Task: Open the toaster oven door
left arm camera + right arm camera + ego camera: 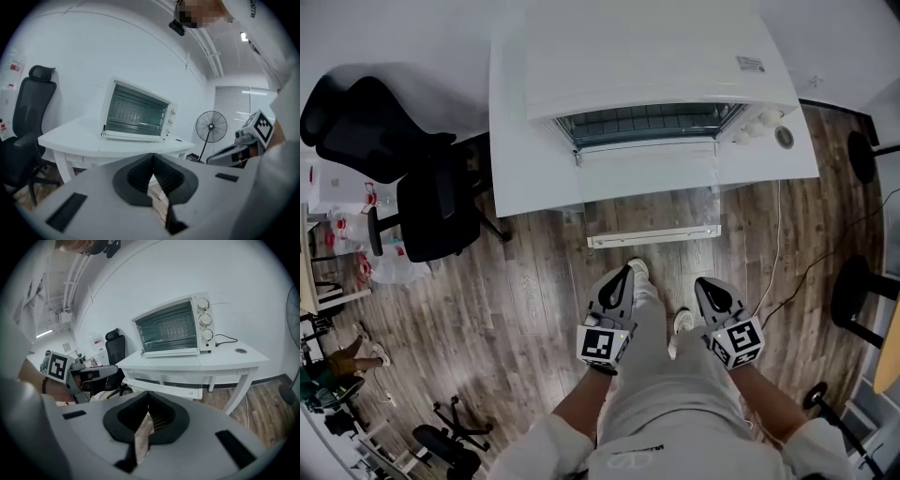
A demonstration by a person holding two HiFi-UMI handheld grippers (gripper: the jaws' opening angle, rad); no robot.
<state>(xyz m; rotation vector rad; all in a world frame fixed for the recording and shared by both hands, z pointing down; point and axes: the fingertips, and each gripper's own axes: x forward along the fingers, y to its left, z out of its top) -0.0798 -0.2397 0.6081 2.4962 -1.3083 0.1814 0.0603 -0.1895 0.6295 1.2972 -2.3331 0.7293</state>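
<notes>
The white toaster oven (656, 56) stands on a white table (525, 159). Its glass door (649, 192) hangs open and flat out over the table's front edge, the white handle bar (653, 236) at its near end. The wire rack inside shows in the opening. The oven (136, 115) also shows in the left gripper view, and in the right gripper view the oven (173, 326) has its handle bar (164, 389) in front. My left gripper (623, 273) and right gripper (701, 282) are low by the person's legs, well short of the door. The left gripper (153, 157) and right gripper (149, 394) are both shut and hold nothing.
A black office chair (422, 187) stands left of the table. A standing fan (211, 126) is to the right. A power cable (778, 272) runs down from the table to the wooden floor. A black stool (862, 295) sits at the right edge.
</notes>
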